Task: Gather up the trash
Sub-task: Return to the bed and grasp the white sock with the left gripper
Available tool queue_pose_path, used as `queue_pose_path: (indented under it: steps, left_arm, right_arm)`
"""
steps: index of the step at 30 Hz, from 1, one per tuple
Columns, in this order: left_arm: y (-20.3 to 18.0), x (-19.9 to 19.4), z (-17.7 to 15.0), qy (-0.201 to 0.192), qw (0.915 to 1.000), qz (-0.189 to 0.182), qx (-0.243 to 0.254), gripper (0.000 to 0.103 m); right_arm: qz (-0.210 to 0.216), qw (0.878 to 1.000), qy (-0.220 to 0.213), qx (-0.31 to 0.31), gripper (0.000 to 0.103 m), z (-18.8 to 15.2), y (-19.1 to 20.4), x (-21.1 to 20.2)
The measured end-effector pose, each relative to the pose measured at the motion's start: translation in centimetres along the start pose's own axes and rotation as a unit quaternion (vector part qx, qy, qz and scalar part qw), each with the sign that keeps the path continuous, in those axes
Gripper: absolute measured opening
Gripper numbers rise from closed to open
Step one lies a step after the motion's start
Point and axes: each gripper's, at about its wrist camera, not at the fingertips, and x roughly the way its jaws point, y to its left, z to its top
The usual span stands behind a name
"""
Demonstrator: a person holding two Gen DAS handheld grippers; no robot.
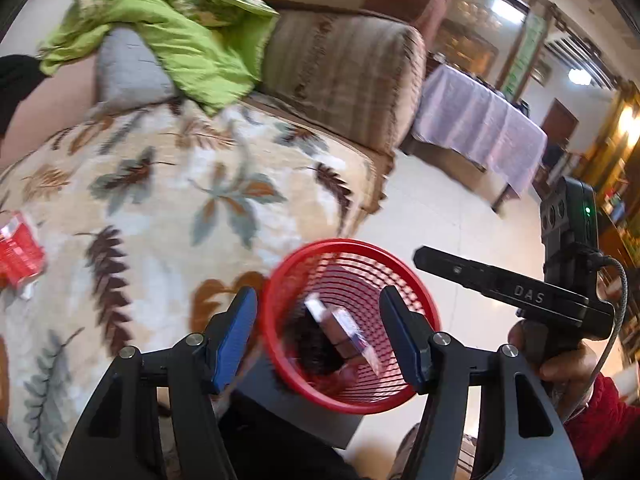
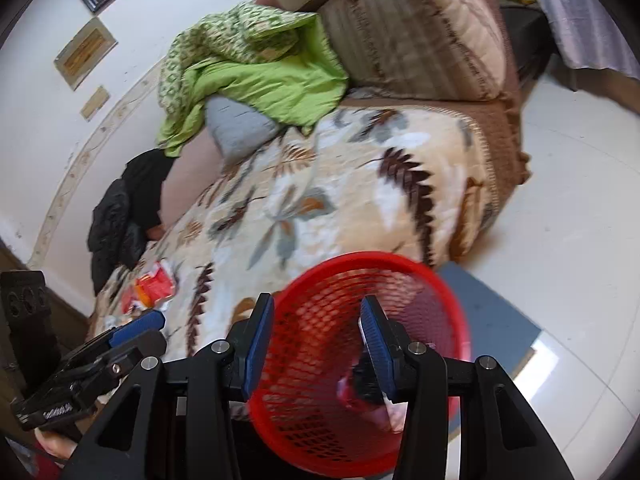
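Landmark: the red mesh basket (image 1: 352, 328), which stands on a dark block at the foot of the sofa, below the edge of the sofa seat.

Left tongs (image 1: 320, 336): spread, with nothing pinched. The blue pads stand either side of the basket's mouth as seen along the fingers, so the tongs are positioned above the opening, a placement suited to dropping items in.

Right tongs (image 2: 316, 344): likewise spread and empty, pointing down toward the same basket (image 2: 360, 364). In the left wrist view the right tongs appear beside the basket, held by a hand (image 1: 560, 360) in a red sleeve.

Basket contents: a flat wrapper or small pack (image 1: 344, 332) lies tilted against the inner wall, over a dark mass at the bottom. What the dark mass is cannot be told. In all likelihood this is trash already collected.

Beyond the basket: the sofa seat carries a leaf-patterned blanket (image 2: 320, 200). On it, well apart from the basket, lies a crumpled red wrapper (image 2: 154, 286), which appears to be the remaining trash.

Farther from the basket: a green quilt (image 2: 256, 80) is bunched over a grey pillow against the sofa back, and dark clothing lies at the far end.
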Motion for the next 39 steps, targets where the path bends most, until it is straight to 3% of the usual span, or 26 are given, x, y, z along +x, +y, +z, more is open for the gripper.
queue_pose_path:
  steps: [10, 16, 22, 24, 25, 28, 30, 31, 36, 39]
  left_arm:
    - [8.6, -6.2, -2.3, -0.051, 0.9940, 0.074, -0.061, 0.063]
    - [15.9, -10.3, -4.4, -0.087, 0.9800, 0.130, -0.123, 0.063]
    - [24.7, -15.6, -6.6, -0.130, 0.9483, 0.220, -0.188, 0.063]
    - [28.8, -17.7, -7.4, -0.142, 0.9258, 0.264, -0.230, 0.063]
    - [31.3, -18.7, -7.9, -0.146, 0.9105, 0.289, -0.258, 0.063]
    - [37.6, -19.7, -9.2, -0.134, 0.8775, 0.329, -0.322, 0.063]
    - [40.8, -19.4, -9.9, -0.122, 0.8647, 0.328, -0.360, 0.063]
    - [42.0, -19.2, -10.0, -0.119, 0.8615, 0.323, -0.373, 0.063]
    - [46.1, -16.3, -9.0, -0.084, 0.8634, 0.326, -0.376, 0.063]
    - [47.9, -15.0, -9.1, -0.071, 0.8650, 0.309, -0.389, 0.063]
  right_arm:
    - [0.052, 0.993, 0.048, -0.095, 0.050, -1.0, 9.6, 4.4]
    - [0.077, 0.981, 0.086, -0.157, 0.056, -2.5, 16.3, 8.6]
    - [0.108, 0.968, 0.114, -0.198, 0.059, -4.2, 23.0, 12.3]
    - [0.114, 0.964, 0.118, -0.211, 0.061, -4.8, 24.7, 13.1]
    - [0.119, 0.961, 0.122, -0.220, 0.061, -5.3, 25.8, 13.7]
    - [0.122, 0.956, 0.135, -0.231, 0.061, -6.2, 27.7, 15.6]
    - [0.122, 0.955, 0.144, -0.231, 0.061, -6.4, 28.5, 16.9]
    - [0.122, 0.954, 0.145, -0.231, 0.061, -6.3, 29.1, 17.9]
    - [0.103, 0.952, 0.140, -0.251, 0.068, -5.1, 31.4, 21.5]
    - [0.078, 0.948, 0.136, -0.278, 0.075, -4.4, 33.1, 24.3]
